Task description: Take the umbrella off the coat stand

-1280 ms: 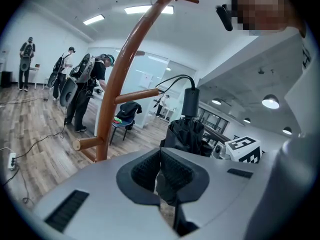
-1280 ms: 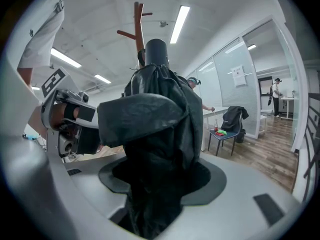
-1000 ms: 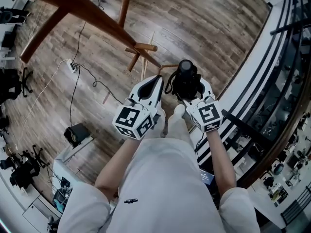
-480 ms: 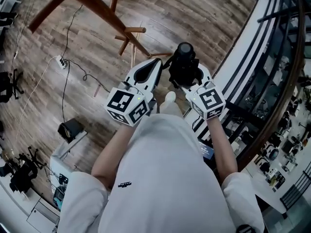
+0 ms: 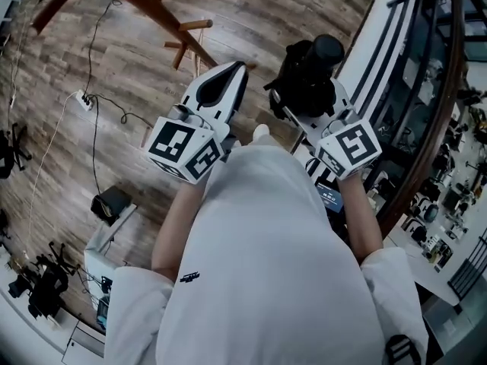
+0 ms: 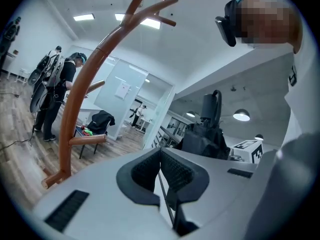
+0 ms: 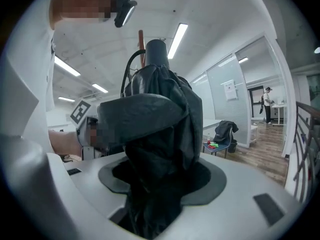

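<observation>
A black folded umbrella [image 5: 308, 71] stands upright between the jaws of my right gripper [image 5: 310, 97], which is shut on its bundled fabric. In the right gripper view the umbrella [image 7: 157, 114] fills the middle, its round cap on top and a strap looping off to the left, and the right gripper [image 7: 159, 186] closes around its lower part. The brown wooden coat stand [image 5: 156, 10] is at the upper left, apart from the umbrella. My left gripper [image 5: 227, 84] hangs beside the umbrella, shut and empty; its pads [image 6: 172, 170] meet. The coat stand [image 6: 79, 99] rises at its left.
A glass-and-rail balustrade [image 5: 415, 90] curves along the right. A cable and power strip [image 5: 84, 99] lie on the wooden floor, with a black box [image 5: 112, 202] lower left. People [image 6: 56, 91] stand by a chair with clothes [image 6: 99, 121] beyond the stand.
Both grippers have risen toward the head camera, the right one carrying the umbrella up and to the right. The coat stand has slid toward the upper left of the view.
</observation>
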